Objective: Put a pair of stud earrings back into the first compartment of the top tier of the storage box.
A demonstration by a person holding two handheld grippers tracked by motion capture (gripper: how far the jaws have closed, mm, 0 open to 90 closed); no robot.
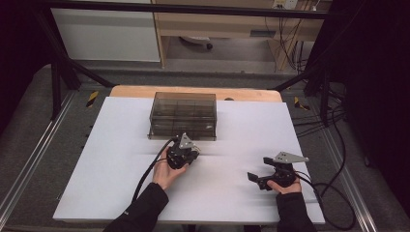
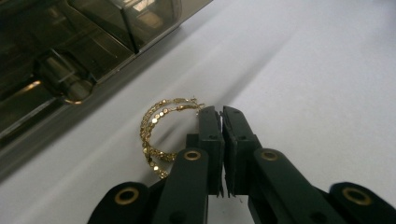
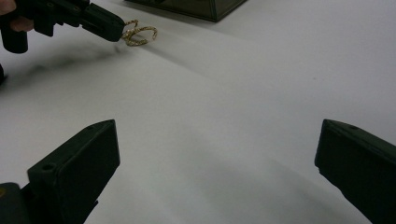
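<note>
Only the smoked box (image 1: 182,116) blocks passage; the white table (image 1: 241,193) around lies open.

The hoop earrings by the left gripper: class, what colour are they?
Gold, with small disc-like links; the hoop earrings show best in the left gripper view.

Gold hoop earrings (image 2: 161,135) are showing a beaded, sequin-like pattern, glinting yellow. Left gripper (image 2: 222,114) and right gripper (image 3: 217,163) are both showing matte black, brass-coloured rivets on the left one. Organizer box (image 1: 183,116) is reading smoky translucent grey-brown. Table sheet (image 1: 121,159) is showing plain white, wood-tan edge behind. Sleeves (image 1: 145,212) are showing black.
</note>
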